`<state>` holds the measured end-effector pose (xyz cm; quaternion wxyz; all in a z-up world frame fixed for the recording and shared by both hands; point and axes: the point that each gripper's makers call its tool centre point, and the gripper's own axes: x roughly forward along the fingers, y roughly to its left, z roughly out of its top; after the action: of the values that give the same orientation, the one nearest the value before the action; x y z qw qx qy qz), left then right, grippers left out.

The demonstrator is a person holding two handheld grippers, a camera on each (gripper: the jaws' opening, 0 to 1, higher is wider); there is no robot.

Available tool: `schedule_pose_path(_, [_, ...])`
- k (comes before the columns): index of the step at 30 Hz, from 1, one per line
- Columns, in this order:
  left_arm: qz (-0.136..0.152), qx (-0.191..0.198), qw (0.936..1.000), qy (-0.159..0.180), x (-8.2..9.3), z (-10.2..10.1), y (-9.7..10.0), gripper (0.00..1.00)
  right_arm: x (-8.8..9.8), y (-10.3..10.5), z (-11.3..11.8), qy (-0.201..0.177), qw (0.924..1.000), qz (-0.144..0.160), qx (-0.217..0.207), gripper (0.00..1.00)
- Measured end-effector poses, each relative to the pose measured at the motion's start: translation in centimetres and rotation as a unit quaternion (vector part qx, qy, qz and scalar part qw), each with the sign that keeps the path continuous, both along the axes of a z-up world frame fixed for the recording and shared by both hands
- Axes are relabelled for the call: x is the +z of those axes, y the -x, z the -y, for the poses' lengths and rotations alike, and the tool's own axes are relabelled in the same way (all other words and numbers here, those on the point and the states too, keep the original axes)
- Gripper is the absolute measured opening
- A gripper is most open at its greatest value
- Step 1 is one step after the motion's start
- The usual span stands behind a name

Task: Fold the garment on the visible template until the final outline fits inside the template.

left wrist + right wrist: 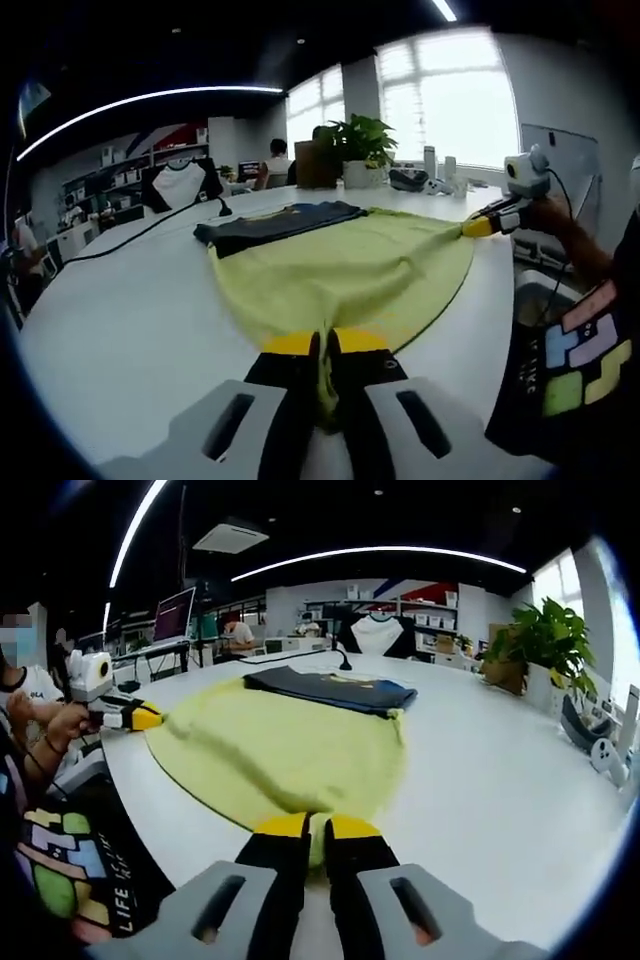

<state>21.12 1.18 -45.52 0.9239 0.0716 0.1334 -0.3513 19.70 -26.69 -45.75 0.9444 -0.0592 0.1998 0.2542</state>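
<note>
Left gripper [326,365] jaws pinched on yellow garment [350,265] hem; right gripper [310,845] jaws likewise clamped on hem. Garment spread ahead of both jaws across white worktop [120,300], dark garment [275,222] beyond. Looks light, limp, easily bunched; best gripped at edges, corners.

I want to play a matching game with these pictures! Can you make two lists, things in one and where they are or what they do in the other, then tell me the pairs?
Things:
1. Yellow-green garment
2. Dark blue garment
3. Potted plant
4. Left tool

Places or states:
A. Far side of the white table, by the window
B. Shut on an edge of yellow-green cloth
C. Spread out on the table
D. Folded at the far end of the yellow-green one

Pairs: 1-C, 2-D, 3-A, 4-B
</note>
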Motion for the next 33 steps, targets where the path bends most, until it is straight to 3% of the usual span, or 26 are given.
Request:
schedule_pose_path(6, [-0.004,0.011,0.9998,0.015,0.1,0.0,0.0,0.05,0.1,-0.1,0.0,-0.004,0.9999,0.005,-0.012,0.01])
schedule_pose_path(11, [-0.002,0.012,0.9999,0.004,0.2,0.0,0.0,0.04,0.1,0.0,0.0,0.004,0.9999,0.008,-0.008,0.01])
schedule_pose_path(16, [-0.001,0.011,0.9997,0.021,1.0,0.0,0.1,0.04,0.2,0.2,0.3,-0.011,0.9998,-0.011,-0.012,0.01])
schedule_pose_path(25, [0.014,0.011,0.9992,0.035,2.5,0.1,0.0,0.04,1.7,0.4,0.6,-0.027,0.9994,-0.003,-0.022,0.01])
schedule_pose_path(31, [0.024,0.023,0.998,0.054,3.9,0.0,-0.3,0.04,3.5,0.2,0.7,-0.024,0.9991,0.029,-0.022,0.01])
schedule_pose_path(33, [0.036,0.025,0.9976,0.053,4.5,0.0,-0.3,0.04,4.3,-0.1,0.9,-0.043,0.9978,0.035,-0.036,0.01])
